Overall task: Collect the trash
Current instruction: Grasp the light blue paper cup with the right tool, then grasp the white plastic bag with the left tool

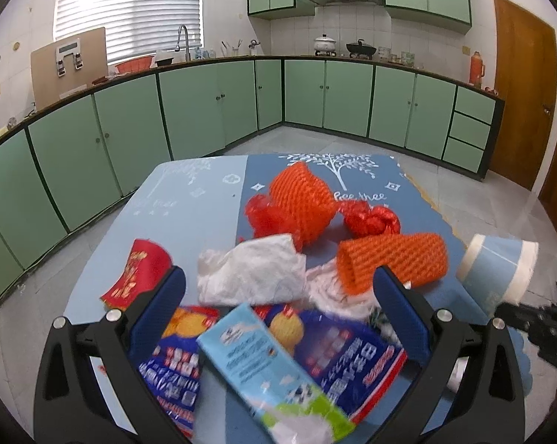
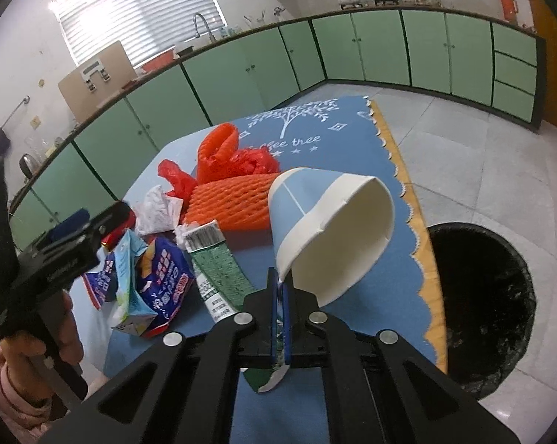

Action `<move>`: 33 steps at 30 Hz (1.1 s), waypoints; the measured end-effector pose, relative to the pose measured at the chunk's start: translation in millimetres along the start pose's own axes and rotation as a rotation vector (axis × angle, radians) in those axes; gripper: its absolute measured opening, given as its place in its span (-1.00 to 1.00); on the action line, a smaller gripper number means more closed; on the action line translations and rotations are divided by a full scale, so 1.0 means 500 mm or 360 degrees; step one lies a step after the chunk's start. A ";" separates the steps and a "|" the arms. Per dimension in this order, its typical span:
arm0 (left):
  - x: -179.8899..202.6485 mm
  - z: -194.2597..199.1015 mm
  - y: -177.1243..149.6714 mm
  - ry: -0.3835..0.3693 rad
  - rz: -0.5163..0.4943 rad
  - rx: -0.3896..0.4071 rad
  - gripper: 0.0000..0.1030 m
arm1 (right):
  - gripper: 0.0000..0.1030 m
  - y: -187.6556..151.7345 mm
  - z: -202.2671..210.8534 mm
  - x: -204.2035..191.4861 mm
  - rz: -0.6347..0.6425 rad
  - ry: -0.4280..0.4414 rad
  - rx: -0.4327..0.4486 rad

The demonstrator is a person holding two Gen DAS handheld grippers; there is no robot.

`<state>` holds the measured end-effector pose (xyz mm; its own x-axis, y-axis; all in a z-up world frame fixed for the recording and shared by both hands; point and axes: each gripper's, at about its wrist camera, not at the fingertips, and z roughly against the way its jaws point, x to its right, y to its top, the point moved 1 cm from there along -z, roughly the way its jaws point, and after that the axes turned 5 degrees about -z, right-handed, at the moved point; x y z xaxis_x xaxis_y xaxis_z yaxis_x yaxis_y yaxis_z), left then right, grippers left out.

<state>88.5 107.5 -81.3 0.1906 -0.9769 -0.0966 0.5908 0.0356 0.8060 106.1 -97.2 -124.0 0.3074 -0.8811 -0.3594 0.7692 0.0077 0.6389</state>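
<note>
My right gripper (image 2: 280, 288) is shut on the rim of a blue and white paper cup (image 2: 330, 229), which tilts on its side above the table; the same cup (image 1: 498, 268) shows at the right in the left wrist view. My left gripper (image 1: 278, 288) stands open over the trash pile, its fingers either side of a light blue carton (image 1: 263, 366) and a blue snack wrapper (image 1: 337, 355), not pressing them. Orange foam nets (image 1: 304, 199), a white tissue (image 1: 252, 277) and red plastic (image 1: 371, 218) lie beyond.
A black-lined bin (image 2: 482, 307) stands on the floor right of the blue-clothed table (image 2: 352, 140). A green tube wrapper (image 2: 215, 259) and a red envelope (image 1: 137, 273) lie on the table. Green cabinets ring the room. A person's hand in a pink sleeve (image 2: 4, 381) holds the left gripper.
</note>
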 end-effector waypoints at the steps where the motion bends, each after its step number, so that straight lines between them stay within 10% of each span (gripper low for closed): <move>1: 0.004 -0.012 0.007 0.0020 -0.0003 -0.0009 0.90 | -0.95 0.001 0.001 0.000 0.0003 -0.0004 0.0004; 8: -0.011 -0.080 0.032 0.0053 0.0095 -0.0100 0.75 | -0.95 0.007 -0.005 0.004 -0.0002 -0.0025 0.0003; 14: -0.018 -0.120 0.025 -0.0013 0.0133 -0.0217 0.14 | -0.95 0.012 -0.013 0.010 -0.0031 -0.0026 0.0003; 19: -0.029 -0.130 0.014 -0.0089 0.0179 -0.0265 -0.75 | -0.95 0.012 -0.010 0.013 -0.0049 -0.0028 0.0009; 33: -0.081 0.048 0.068 -0.0234 0.0275 0.0172 -0.93 | -0.95 0.021 0.065 0.027 -0.0085 -0.0048 0.0169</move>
<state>82.3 143.4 -35.9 0.1610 -0.9786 0.1279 0.4705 0.1900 0.8617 100.1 -124.2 -99.9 0.2497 -0.8927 -0.3752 0.7198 -0.0881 0.6885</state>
